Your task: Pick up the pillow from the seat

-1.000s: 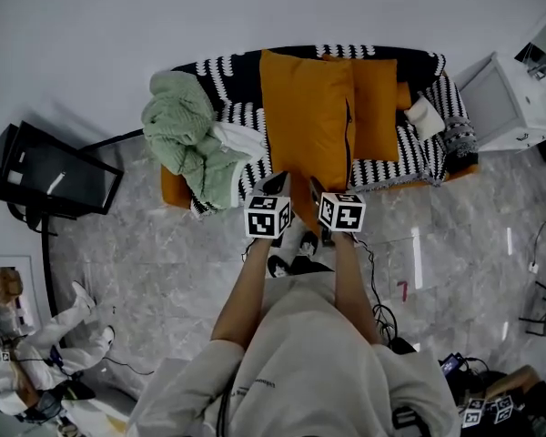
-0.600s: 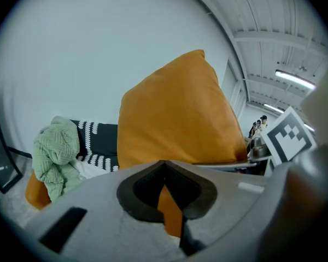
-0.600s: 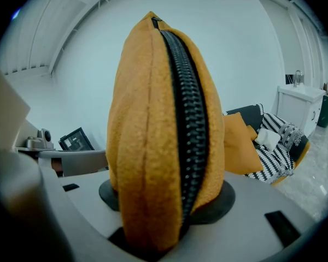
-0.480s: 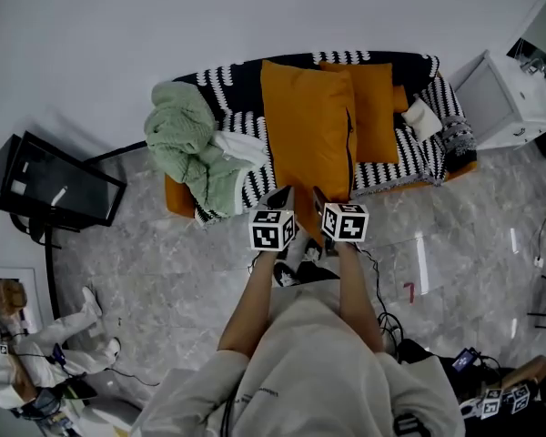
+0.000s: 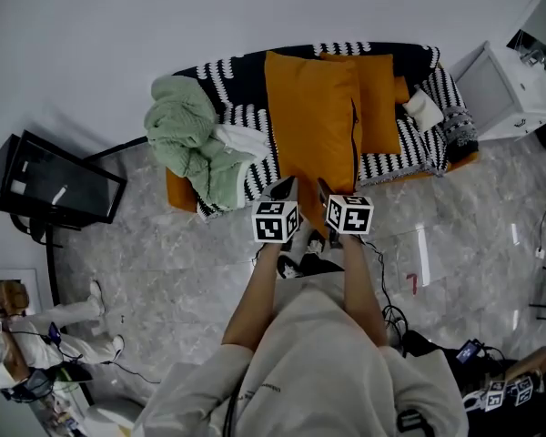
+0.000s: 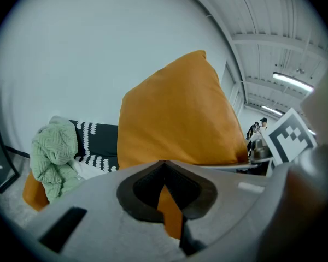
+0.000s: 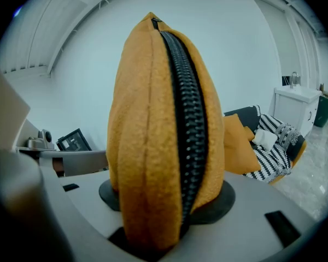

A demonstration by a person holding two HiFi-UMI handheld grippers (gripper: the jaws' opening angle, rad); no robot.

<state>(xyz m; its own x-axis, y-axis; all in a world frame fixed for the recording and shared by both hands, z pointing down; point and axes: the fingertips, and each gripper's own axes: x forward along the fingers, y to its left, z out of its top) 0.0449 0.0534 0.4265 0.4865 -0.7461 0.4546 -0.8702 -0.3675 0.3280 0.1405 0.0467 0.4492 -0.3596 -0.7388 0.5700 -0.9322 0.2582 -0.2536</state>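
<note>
Here the left tool [image 5: 283, 188] and right tool [image 5: 323, 188] each clamp the orange pillow [image 5: 314, 116]

The pillow [image 5: 311, 126] covers the middle of the sofa [image 5: 175, 189] and the left edge of a second cushion [image 5: 379, 98] behind it. Right of the pillow, a white cabinet [image 5: 514, 94] is cut by the picture's edge, and distant figures [image 6: 258, 129] are too small to make out.

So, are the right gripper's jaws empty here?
No, the right gripper is shut on the zippered edge of the orange pillow, which fills the gap between its jaws.
</note>
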